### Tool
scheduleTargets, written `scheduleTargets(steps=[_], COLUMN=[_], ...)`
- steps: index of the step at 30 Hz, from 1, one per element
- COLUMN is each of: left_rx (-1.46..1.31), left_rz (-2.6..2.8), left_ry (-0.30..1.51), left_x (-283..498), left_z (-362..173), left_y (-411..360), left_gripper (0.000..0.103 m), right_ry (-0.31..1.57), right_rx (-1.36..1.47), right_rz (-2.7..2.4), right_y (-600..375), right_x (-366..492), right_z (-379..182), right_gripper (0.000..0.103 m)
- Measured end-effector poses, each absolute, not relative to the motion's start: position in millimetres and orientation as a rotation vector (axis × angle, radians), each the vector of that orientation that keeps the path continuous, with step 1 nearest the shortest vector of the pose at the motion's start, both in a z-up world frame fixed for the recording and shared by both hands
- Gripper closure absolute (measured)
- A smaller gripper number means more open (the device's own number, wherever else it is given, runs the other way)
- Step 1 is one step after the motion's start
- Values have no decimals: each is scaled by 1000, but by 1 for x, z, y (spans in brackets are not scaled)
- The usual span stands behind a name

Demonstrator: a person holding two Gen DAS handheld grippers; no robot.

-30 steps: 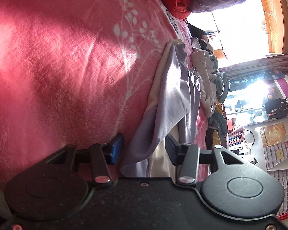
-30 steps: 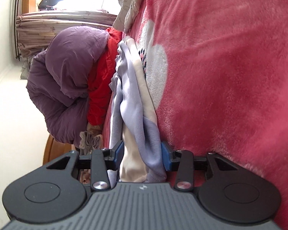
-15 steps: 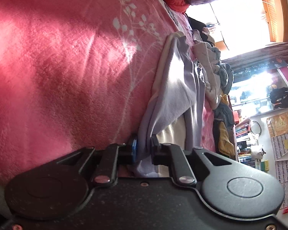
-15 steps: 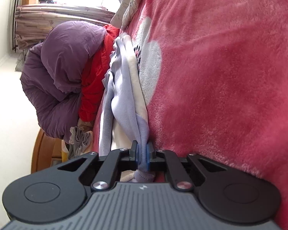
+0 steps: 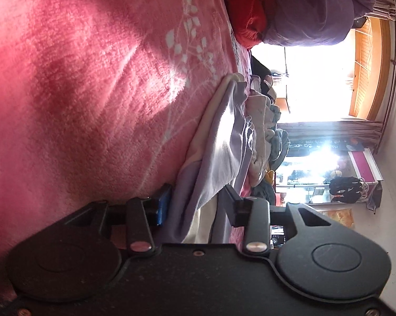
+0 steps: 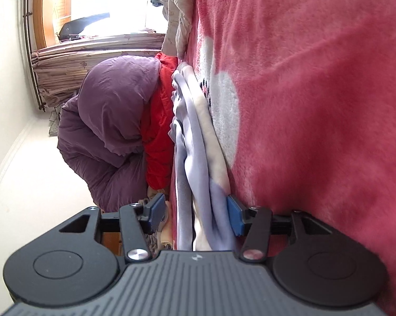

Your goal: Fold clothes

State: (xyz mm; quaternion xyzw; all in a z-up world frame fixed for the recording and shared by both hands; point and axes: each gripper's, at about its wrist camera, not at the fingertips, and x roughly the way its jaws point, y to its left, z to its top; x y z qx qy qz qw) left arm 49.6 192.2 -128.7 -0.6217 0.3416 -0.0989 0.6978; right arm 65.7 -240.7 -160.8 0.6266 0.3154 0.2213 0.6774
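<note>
both grippers, left and right, opening off the lavender garment clamped earlier.

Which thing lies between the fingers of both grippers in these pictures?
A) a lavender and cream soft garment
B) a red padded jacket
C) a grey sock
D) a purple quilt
A: the lavender and cream soft garment runs between the opening jaws of the left gripper and of the right gripper on the pink fleece blanket.

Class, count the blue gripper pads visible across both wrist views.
3: one left gripper pad beside the lilac cotton garment; two right gripper pads flanking it. Left's other pad is hidden.
</note>
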Motion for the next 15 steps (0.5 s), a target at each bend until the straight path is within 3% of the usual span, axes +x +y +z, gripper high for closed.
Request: scheduleTargets(steps=[3, 12, 15], left_rx=[-1432, -1534, -1463], left_rz=[-240, -232, -214], left_ry=[747, 718, 752], left_x=[50, 49, 51], left_z=[-132, -139, -136], left_y=[194, 199, 195], left_gripper=[69, 69, 87], right_ry=[701, 683, 695], right_rx=[1416, 1364, 1326], right_rz=[507, 527, 516], right_y=[-239, -235, -233], right_x=[71, 70, 70], right_z=[-165, -166, -165], right_gripper=[68, 77, 86])
